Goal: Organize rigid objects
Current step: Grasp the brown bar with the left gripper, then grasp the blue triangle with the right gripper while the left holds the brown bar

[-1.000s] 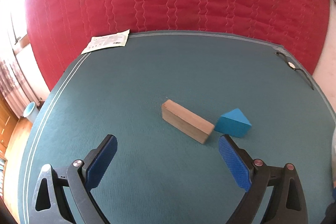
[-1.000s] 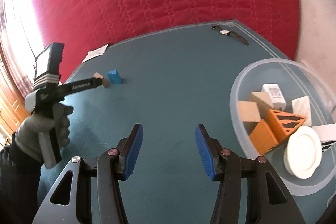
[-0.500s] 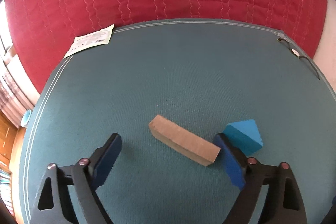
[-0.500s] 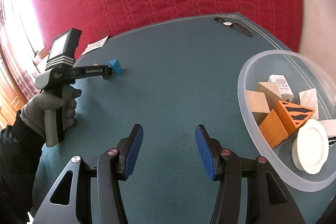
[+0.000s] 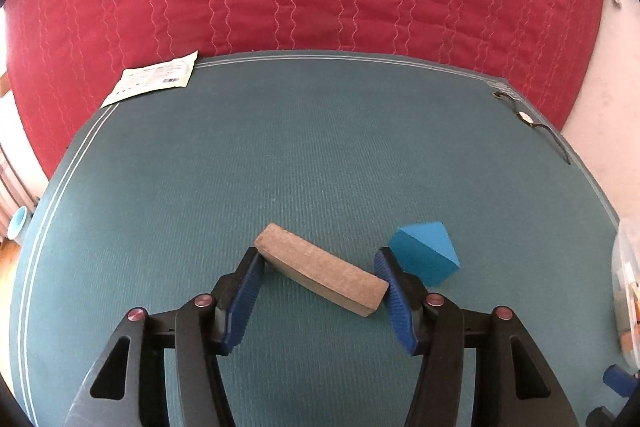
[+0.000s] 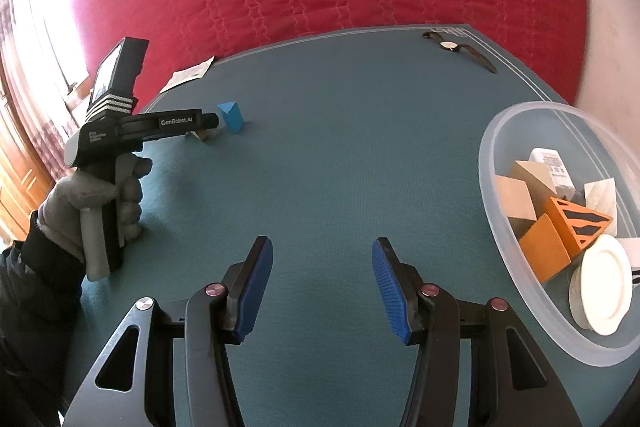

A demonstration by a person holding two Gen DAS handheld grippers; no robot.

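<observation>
Where your left gripper (image 6: 208, 127) crosses the right view, it hides most of the wooden block (image 5: 322, 269), and the bowl (image 6: 500, 163) is cut off at the frame edge. Your gloved left hand (image 6: 96, 203) holds its gripper tilted down toward the table (image 5: 320, 147). Its jaws are closing with the block between them, pads at both ends, though you cannot tell if they press yet. A blue wedge (image 5: 426, 253) sits just beside the right finger. Your right gripper (image 6: 322, 259) hangs partly open over bare table, holding nothing.
</observation>
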